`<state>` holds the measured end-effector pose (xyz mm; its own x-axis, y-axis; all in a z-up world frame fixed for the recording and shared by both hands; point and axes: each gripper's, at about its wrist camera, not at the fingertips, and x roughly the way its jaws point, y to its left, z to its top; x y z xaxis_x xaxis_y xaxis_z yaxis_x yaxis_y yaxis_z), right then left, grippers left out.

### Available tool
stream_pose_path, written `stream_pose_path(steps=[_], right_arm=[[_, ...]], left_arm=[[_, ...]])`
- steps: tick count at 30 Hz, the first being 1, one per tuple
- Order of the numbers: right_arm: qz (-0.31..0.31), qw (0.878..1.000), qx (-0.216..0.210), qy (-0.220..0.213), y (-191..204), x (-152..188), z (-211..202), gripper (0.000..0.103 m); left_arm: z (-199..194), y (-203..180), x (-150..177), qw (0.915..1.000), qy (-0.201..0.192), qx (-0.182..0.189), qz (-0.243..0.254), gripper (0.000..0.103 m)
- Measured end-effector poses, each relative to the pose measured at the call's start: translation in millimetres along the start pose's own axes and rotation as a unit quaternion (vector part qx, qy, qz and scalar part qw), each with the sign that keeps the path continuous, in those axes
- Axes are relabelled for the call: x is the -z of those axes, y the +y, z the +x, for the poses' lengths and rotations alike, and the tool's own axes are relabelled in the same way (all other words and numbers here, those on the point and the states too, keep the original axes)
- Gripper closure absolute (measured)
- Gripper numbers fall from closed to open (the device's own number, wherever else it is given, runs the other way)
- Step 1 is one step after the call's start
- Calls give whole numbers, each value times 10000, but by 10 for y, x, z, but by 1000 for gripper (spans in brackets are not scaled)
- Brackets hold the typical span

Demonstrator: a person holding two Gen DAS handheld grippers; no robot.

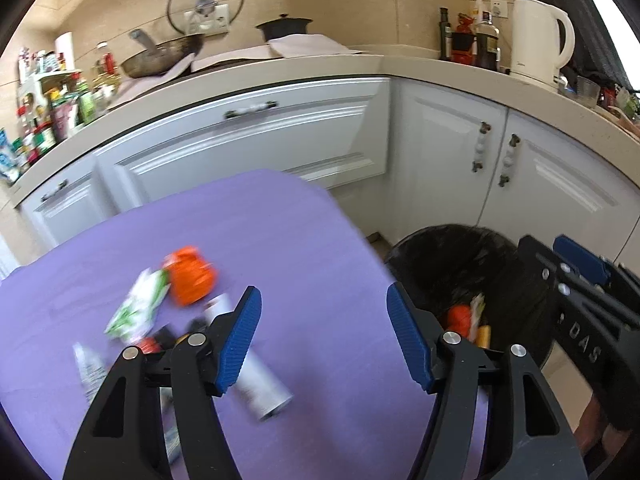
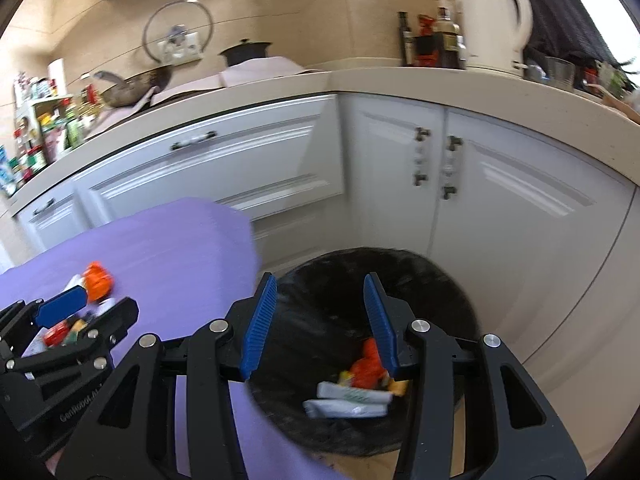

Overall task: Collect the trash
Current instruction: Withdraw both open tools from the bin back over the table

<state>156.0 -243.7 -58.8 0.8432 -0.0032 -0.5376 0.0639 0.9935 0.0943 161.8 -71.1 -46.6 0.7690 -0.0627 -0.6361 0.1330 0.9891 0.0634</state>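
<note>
Left wrist view: the left gripper hangs over the purple table with its jaws spread wide and nothing between them. The trash still to collect lies just ahead and to its left: an orange wrapper, a green-and-white packet, a white tube that runs under the left finger, and some smaller bits behind the finger that are too blurred to name. Off the table's right edge stands the bin, lined in black, with a few pieces already inside. The right gripper shows at the far right, over the bin.

Right wrist view: the right gripper is poised above the bin's mouth, jaws apart and empty. Below, in the bin, lie an orange piece and two white packets. At the left the left gripper sits over the pile on the table.

Judging by this, the right side looks to be at the drop-off end of a cycle, while the left is lining up a pick. The next move calls for lowering the left jaws around one item, probably the tube or the orange wrapper, closing firmly without dragging its neighbours, then carrying it right to the bin.
</note>
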Motion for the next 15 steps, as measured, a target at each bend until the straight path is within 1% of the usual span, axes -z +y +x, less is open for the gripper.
stream_pose_path(steps=[5, 8, 15], right_arm=[[-151, 9992, -331, 140, 369, 101, -77, 59], [-266, 9983, -476, 205, 575, 161, -107, 59], [-586, 9943, -810, 380, 1043, 249, -110, 59]], left_arm=[[-186, 320, 166, 9996, 55, -202, -166, 39], [-302, 541, 257, 9988, 42, -389, -294, 37], [-455, 1097, 498, 9938, 151, -812, -750, 36]])
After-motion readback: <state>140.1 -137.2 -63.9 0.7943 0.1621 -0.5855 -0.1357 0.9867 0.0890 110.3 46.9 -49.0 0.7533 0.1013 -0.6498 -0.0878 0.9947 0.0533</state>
